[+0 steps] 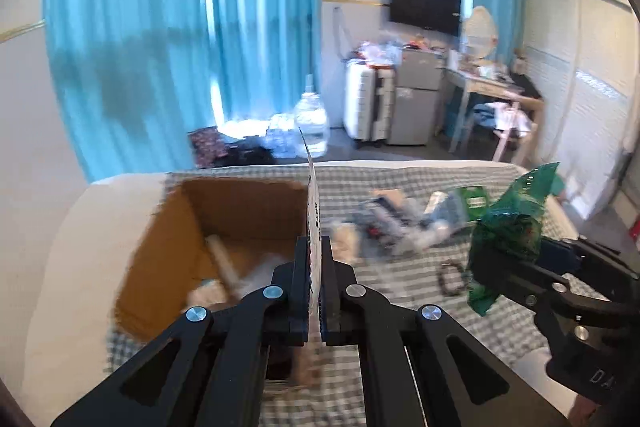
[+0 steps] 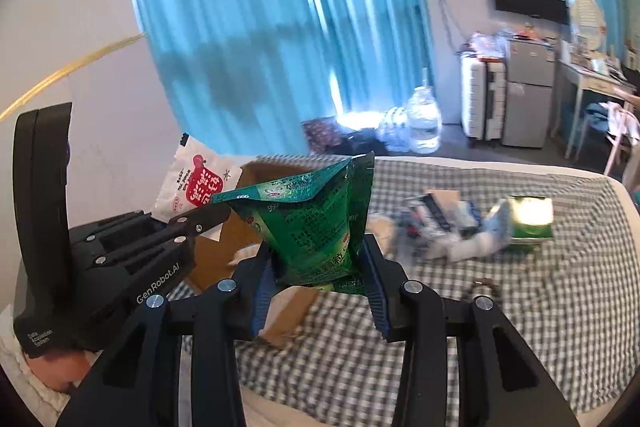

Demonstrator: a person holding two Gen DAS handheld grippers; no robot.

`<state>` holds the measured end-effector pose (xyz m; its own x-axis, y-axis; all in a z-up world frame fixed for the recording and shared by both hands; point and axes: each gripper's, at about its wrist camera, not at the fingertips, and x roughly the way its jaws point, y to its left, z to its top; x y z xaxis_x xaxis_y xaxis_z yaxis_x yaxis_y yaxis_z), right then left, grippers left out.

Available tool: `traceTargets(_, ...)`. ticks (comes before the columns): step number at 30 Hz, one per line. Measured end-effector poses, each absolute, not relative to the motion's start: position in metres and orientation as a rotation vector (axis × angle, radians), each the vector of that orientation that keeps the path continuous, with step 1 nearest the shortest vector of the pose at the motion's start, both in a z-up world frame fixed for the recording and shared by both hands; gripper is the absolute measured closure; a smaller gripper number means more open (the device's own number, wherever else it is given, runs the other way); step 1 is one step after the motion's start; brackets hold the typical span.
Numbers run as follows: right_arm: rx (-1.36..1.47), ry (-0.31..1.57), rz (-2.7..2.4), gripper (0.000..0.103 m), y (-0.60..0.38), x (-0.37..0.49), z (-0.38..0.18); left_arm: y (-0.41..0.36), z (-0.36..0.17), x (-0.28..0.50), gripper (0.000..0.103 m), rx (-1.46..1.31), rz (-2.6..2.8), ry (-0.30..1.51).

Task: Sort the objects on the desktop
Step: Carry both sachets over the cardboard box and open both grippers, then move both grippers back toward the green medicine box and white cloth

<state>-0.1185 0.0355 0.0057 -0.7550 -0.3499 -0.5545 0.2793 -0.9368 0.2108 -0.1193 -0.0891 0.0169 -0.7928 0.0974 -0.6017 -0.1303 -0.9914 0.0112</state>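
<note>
My left gripper [image 1: 314, 259] is shut on a thin white sachet with a red label [image 1: 313, 211], seen edge-on, held above the open cardboard box [image 1: 168, 247]. The sachet [image 2: 192, 183] and the left gripper [image 2: 208, 217] also show at the left of the right wrist view. My right gripper [image 2: 320, 267] is shut on a crumpled green packet [image 2: 316, 215], held above the checked cloth beside the box [image 2: 256, 227]. The right gripper with the green packet [image 1: 508, 227] shows at the right of the left wrist view.
The box holds several pale items [image 1: 224, 263]. A blurred pile of packets and a green carton [image 2: 528, 219] lies on the checked bedcover [image 2: 440, 307]. A dark ring-like item [image 1: 450, 277] lies on the cloth. Behind are blue curtains, a water jug [image 2: 424, 119], a fridge and a desk.
</note>
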Motion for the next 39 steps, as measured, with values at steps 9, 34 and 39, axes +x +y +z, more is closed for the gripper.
traceTargets(9,0.97,-0.068,-2.53,0.063,-0.037,-0.167,-0.03,-0.161,-0.037,-0.156,0.101,-1.169,2.893,0.022)
traceTargets(34,1.104,-0.15,-2.492,0.043,-0.044,-0.229,-0.1,-0.194,-0.086,-0.231,0.025,-1.327,2.882,0.108)
traceTargets(39,1.088,-0.188,-2.573,0.043,-0.004,-0.207,-0.083,-0.191,-0.075,-0.201,0.018,-1.33,2.902,0.051)
